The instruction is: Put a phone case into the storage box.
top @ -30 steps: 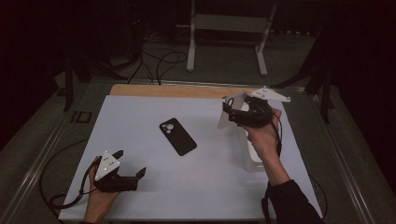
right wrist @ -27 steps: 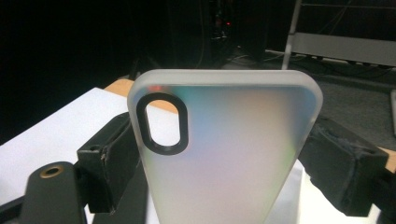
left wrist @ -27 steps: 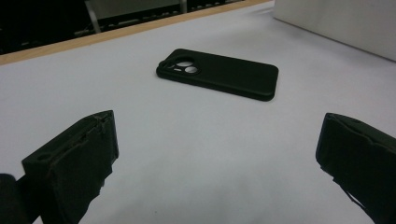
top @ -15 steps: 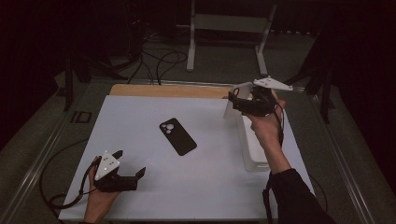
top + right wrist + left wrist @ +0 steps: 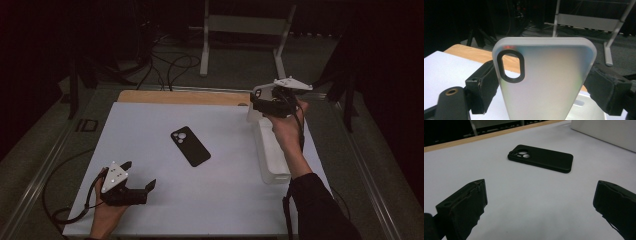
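A person sits at a table covered with a big white sheet (image 5: 165,210). The right gripper (image 5: 256,104) is up in the air over the far right part of the table, above a white box (image 5: 272,160) that lies along the right edge. Its two black jaws are pressed on the sides of a frosted phone case (image 5: 544,82), one jaw on each side, so the case is held tight between them. In the right gripper view the case stands up tall, with its rounded top edge high and a black oval camera hole (image 5: 510,66) near the top left corner. You can see a little through the case, but it is cloudy. The left gripper (image 5: 139,181) rests low near the front left corner of the sheet, held by the person's left hand (image 5: 106,215). Its jaws are wide apart and hold nothing. A black phone (image 5: 190,146) lies flat in the middle of the sheet with its back side up, so its round camera lenses show at the far end. In the left gripper view the black phone (image 5: 541,158) lies ahead of the open jaws, well apart from them. The phone is also well apart from the frosted case in the air.
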Motion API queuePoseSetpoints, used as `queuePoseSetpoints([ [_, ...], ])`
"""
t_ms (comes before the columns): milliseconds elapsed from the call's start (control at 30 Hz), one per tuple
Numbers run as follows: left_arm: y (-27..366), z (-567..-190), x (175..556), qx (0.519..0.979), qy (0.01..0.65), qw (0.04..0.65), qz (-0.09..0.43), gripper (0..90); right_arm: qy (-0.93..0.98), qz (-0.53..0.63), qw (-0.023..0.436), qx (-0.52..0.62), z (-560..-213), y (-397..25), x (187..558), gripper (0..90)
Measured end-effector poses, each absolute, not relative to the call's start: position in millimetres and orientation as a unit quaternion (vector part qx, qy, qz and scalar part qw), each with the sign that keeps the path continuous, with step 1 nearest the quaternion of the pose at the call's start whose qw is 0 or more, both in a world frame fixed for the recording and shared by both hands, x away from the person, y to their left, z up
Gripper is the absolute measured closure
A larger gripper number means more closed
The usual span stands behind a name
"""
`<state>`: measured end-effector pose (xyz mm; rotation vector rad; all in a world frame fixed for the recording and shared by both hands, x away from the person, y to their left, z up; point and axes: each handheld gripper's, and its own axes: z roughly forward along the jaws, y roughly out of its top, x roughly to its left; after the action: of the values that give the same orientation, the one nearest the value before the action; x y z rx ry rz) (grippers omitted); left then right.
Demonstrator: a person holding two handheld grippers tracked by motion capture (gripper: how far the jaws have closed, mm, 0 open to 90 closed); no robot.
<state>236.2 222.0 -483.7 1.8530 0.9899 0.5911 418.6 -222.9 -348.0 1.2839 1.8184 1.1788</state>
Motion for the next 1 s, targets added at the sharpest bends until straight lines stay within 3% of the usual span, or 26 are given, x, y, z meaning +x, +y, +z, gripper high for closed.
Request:
queuePoseSetpoints([
  [1000, 221.5, -484.1, 235.7, 0.753, 0.402, 0.466, 0.235, 0.0, 0.643, 0.403, 0.319, 0.568, -366.0, -261.1, 455.3, 16.5],
])
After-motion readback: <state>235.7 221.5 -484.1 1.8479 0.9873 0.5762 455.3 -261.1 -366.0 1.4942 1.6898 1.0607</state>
